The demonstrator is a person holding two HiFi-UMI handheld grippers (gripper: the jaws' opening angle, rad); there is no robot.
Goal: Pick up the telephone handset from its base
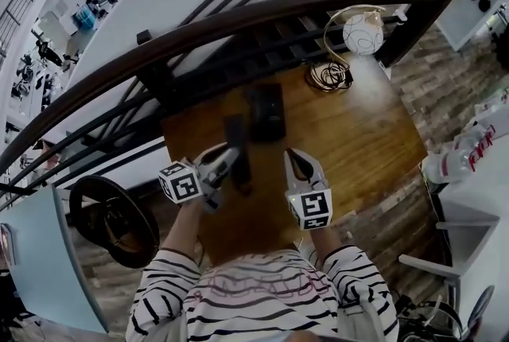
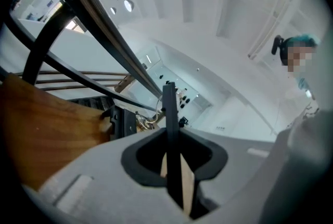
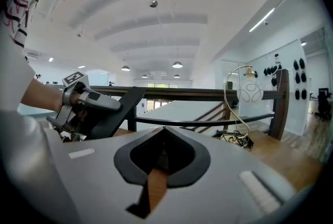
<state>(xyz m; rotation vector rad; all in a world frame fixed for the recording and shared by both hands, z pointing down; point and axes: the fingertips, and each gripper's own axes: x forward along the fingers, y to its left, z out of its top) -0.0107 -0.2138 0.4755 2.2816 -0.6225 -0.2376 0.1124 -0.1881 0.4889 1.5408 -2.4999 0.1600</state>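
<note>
Right gripper [image 1: 297, 163]: jaws are seen pressed together with nothing between them, low over the table [image 1: 362, 145].
Left gripper [image 1: 229, 164]: it is clamped on the telephone handset [image 1: 235, 140], which is held edge-on between the jaws and raised at a slant.
Handling: the handset is judged light, rigid and smooth-sided. A slip is possible, so a firm hold across the narrow flat faces is favoured.
Base [image 1: 267, 111]: it is seen flat on the table, just beside the handset's far end.
Lamp [image 1: 362, 32]: it is spotted at the far corner, well apart.

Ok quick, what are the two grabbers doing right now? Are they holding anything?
Left gripper: closed on the telephone handset.
Right gripper: closed, holding nothing.
</note>
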